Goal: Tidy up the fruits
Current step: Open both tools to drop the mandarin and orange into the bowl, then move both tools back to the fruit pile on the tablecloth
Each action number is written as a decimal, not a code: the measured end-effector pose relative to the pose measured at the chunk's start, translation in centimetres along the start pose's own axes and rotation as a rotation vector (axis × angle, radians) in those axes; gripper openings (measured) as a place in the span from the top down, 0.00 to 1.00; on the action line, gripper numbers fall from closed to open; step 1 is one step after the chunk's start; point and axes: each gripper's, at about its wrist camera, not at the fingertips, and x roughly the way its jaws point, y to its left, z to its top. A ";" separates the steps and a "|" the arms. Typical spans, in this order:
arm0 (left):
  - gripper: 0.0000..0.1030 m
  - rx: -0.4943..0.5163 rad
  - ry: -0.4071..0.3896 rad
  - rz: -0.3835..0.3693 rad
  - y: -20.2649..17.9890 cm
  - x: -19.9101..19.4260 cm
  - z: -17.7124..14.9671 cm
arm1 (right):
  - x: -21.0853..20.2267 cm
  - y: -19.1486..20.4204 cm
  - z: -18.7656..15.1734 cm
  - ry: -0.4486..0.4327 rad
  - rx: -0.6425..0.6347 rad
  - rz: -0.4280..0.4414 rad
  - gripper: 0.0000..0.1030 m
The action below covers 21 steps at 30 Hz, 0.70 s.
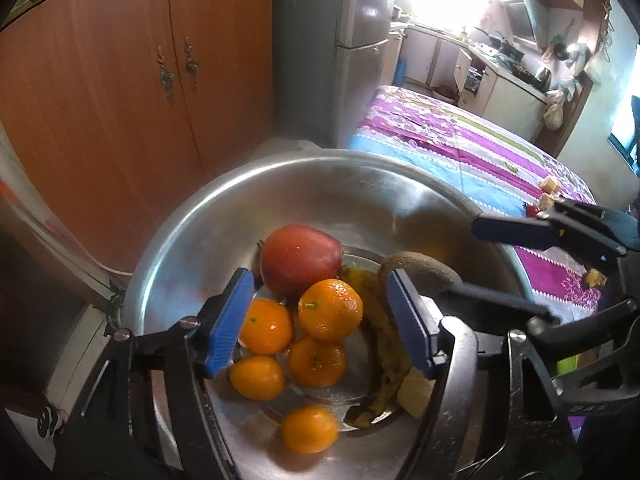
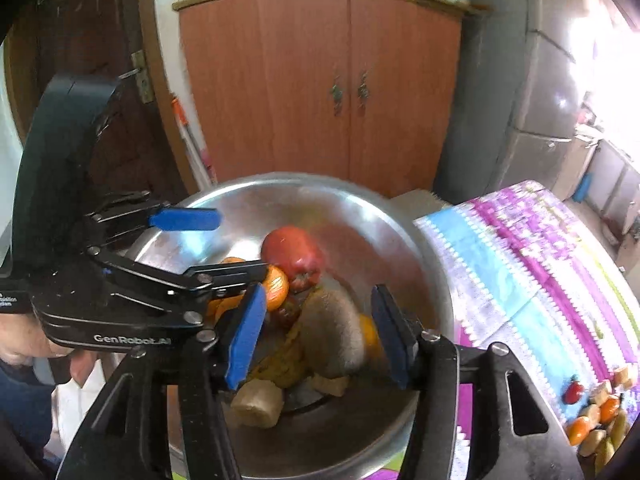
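Fruits: brown fuzzy kiwi [image 2: 334, 334] lies in round steel bowl [image 2: 360, 208]; right gripper [image 2: 318, 334] and left gripper [image 1: 320, 320] fingers wide, empty.

Kiwi [image 2: 332, 332] motion-blurred; banana [image 1: 380, 344] half hidden by hand-held gripper; bowl [image 1: 192, 216] cut off below.

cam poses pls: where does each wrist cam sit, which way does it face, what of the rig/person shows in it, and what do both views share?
Left wrist: sits behind the left gripper, looks down into the steel bowl over the mandarins; own open blue fingers show, and the right gripper enters from the right.
Right wrist: sits behind the right gripper, faces the bowl with the kiwi between its open fingers; the left gripper and a hand show at left.
Shared: bowl, red apple, kiwi, orange cupboard, patterned cloth.
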 end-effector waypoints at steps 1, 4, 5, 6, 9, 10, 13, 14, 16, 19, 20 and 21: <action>0.31 -0.006 -0.013 -0.001 0.0 -0.3 0.0 | -0.5 -0.2 0.1 -0.021 0.005 -0.030 0.39; 0.28 -0.013 -0.070 0.001 -0.2 -1.6 0.3 | -2.4 -1.0 0.3 -0.096 0.040 -0.117 0.17; 0.27 -0.013 -0.096 -0.001 -0.4 -2.1 0.3 | -3.2 -1.2 0.3 -0.124 0.049 -0.143 0.13; 0.24 -0.015 -0.131 -0.003 -0.7 -2.8 0.4 | -3.8 -1.5 0.3 -0.145 0.058 -0.167 0.12; 0.10 -0.014 -0.201 -0.009 -1.4 -3.9 0.6 | -5.6 -2.4 -0.1 -0.187 0.089 -0.232 0.12; 0.07 -0.013 -0.231 -0.014 -1.9 -4.3 0.6 | -6.1 -2.7 -0.3 -0.198 0.099 -0.258 0.12; 0.06 -0.006 -0.277 -0.023 -3.2 -4.5 0.8 | -8.0 -3.8 -1.7 -0.229 0.135 -0.344 0.11; 0.06 -0.002 -0.284 -0.037 -3.9 -4.4 0.9 | -8.6 -4.3 -2.2 -0.236 0.144 -0.373 0.09; 0.06 0.012 -0.311 -0.070 -5.5 -4.4 0.9 | -9.7 -5.4 -3.3 -0.244 0.169 -0.421 0.09; 0.06 0.048 -0.339 -0.119 -8.2 -4.6 1.0 | -11.6 -7.3 -5.2 -0.247 0.203 -0.474 0.09; 0.06 0.070 -0.345 -0.146 -9.5 -4.6 1.0 | -12.2 -7.8 -5.8 -0.247 0.209 -0.491 0.09; 0.06 0.088 -0.349 -0.167 -10.6 -4.6 1.0 | -12.8 -8.3 -6.5 -0.243 0.215 -0.506 0.09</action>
